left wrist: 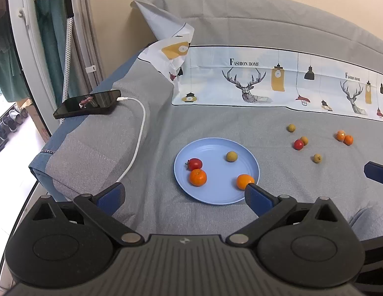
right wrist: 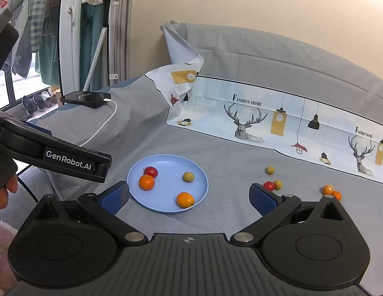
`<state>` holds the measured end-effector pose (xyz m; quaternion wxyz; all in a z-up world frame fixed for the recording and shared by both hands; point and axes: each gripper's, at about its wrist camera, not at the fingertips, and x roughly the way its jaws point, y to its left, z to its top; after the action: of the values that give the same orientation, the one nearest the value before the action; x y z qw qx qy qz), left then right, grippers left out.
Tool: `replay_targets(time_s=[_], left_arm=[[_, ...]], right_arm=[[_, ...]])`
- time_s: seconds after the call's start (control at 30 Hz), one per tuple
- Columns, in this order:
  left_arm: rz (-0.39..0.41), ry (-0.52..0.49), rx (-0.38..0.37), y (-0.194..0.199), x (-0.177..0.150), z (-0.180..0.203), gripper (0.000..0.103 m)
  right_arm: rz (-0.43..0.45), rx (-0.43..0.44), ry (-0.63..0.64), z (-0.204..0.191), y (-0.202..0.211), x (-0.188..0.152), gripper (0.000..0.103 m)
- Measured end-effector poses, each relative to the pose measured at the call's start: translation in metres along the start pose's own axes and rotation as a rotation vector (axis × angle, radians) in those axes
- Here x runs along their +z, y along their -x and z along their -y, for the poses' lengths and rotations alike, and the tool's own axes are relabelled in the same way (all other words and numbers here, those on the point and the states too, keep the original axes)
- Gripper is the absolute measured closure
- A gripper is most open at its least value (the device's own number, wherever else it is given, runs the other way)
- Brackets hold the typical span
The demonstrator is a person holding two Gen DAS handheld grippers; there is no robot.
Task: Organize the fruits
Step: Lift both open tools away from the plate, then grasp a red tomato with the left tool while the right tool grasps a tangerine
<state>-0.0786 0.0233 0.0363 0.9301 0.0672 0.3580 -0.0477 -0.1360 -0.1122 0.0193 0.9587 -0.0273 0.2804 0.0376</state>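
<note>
A light blue plate [left wrist: 216, 194] [right wrist: 151, 204] lies on the grey bed cover. It holds a red tomato [left wrist: 195, 164] [right wrist: 151, 171], two oranges [left wrist: 198, 177] [left wrist: 243, 181] and a yellow-green fruit [left wrist: 231, 156] [right wrist: 188, 176]. Loose on the cover to the right lie a second tomato [left wrist: 298, 144] [right wrist: 269, 185], small yellow-green fruits [left wrist: 317, 158] and two small oranges [left wrist: 344, 137] [right wrist: 331, 192]. My left gripper [left wrist: 182, 193] hangs open over the plate's near side with nothing between its pads. My right gripper [right wrist: 189, 197] is open too, empty, its right pad close to the loose tomato.
A black phone [left wrist: 89, 103] on a white charging cable [left wrist: 139, 135] lies at the bed's left edge. A printed pillowcase [left wrist: 265, 83] stretches across the back, against a grey headboard. In the right wrist view the left gripper's body [right wrist: 68, 160] and a hand [right wrist: 3, 192] sit at left.
</note>
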Motion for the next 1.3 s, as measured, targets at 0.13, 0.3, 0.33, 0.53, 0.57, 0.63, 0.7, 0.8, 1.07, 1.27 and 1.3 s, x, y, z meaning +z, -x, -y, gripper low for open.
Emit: replay_targets(time_s=[0.13, 0.3, 0.33, 0.53, 0.57, 0.63, 0.7, 0.8, 1.07, 1.27, 1.3], left_arm=[[-0.009, 0.001, -0.003, -0.003, -0.001, -0.001, 0.0], [-0.022, 0.003, -0.004, -0.007, -0.001, -0.001, 0.0], [-0.021, 0.002, -0.004, -0.007, -0.002, 0.0, 0.0], [-0.041, 0.002, -0.007, -0.013, -0.002, 0.0, 0.0], [-0.044, 0.003, -0.007, -0.014, -0.002, 0.0, 0.0], [-0.046, 0.002, -0.006, -0.015, -0.002, 0.0, 0.0], [-0.049, -0.002, -0.006, -0.016, -0.002, 0.001, 0.0], [-0.059, -0.003, -0.005, -0.018, -0.003, 0.002, 0.0], [-0.077, -0.012, 0.005, -0.026, -0.001, 0.003, 0.0], [-0.092, -0.04, 0.006, -0.034, 0.003, 0.011, 0.0], [-0.096, -0.048, 0.006, -0.035, 0.004, 0.014, 0.0]], right_arm=[[-0.008, 0.002, 0.0, 0.0, -0.002, 0.0, 0.001], [-0.022, 0.005, -0.003, 0.001, -0.006, 0.001, 0.001], [-0.025, 0.006, -0.003, 0.001, -0.007, 0.0, 0.001], [-0.04, 0.011, -0.007, 0.001, -0.011, -0.001, 0.001], [-0.041, 0.011, -0.009, 0.001, -0.012, -0.001, 0.001], [-0.049, 0.014, -0.012, 0.002, -0.014, -0.002, 0.001], [-0.055, 0.015, -0.015, 0.003, -0.016, -0.002, 0.001], [-0.063, 0.019, -0.019, 0.003, -0.018, -0.003, 0.001], [-0.082, 0.029, -0.038, 0.008, -0.026, -0.006, 0.001], [-0.095, 0.033, -0.062, 0.016, -0.03, -0.009, 0.001], [-0.096, 0.031, -0.069, 0.018, -0.031, -0.01, 0.001]])
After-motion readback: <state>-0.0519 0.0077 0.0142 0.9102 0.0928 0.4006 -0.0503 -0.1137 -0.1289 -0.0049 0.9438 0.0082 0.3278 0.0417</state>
